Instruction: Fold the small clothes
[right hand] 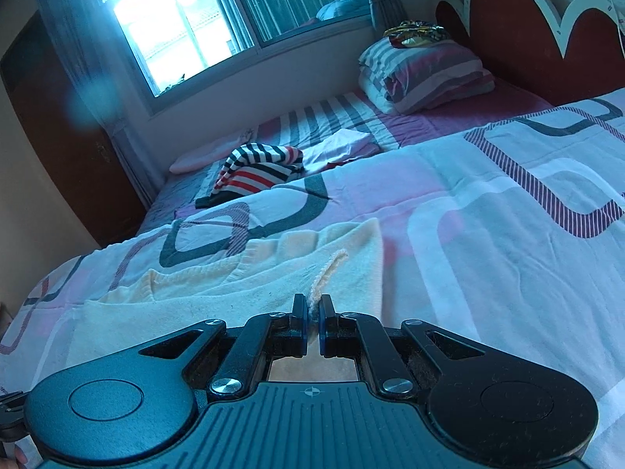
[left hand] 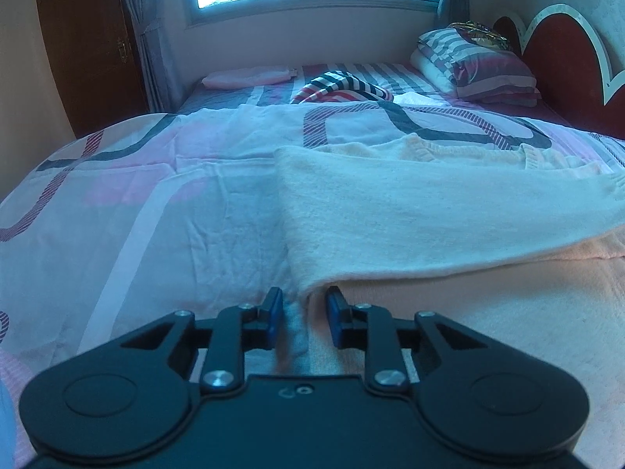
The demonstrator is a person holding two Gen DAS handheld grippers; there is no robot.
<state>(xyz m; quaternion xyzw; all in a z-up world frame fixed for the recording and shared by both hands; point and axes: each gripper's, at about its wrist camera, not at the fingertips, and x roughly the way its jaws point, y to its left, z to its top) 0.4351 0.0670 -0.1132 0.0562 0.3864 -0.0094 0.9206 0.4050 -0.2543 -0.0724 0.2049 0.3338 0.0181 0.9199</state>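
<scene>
A pale peach knit garment [left hand: 429, 211] lies on the patterned bedspread [left hand: 156, 215], with one part folded over itself. My left gripper [left hand: 304, 306] is open, its blue pads either side of the fold's near corner without pinching it. In the right wrist view the same garment [right hand: 242, 273] lies ahead, and my right gripper [right hand: 311, 314] is shut on a thin edge of its fabric. A striped red, white and navy garment [left hand: 343, 88] [right hand: 258, 170] lies crumpled further up the bed.
Folded striped bedding [left hand: 476, 66] [right hand: 425, 74] is stacked near the red headboard [right hand: 539, 35]. A pink item [left hand: 246, 77] lies by the wall under the window [right hand: 195, 19]. White cloth [right hand: 340, 144] lies beside the striped garment. A dark wooden wardrobe [left hand: 90, 47] stands at left.
</scene>
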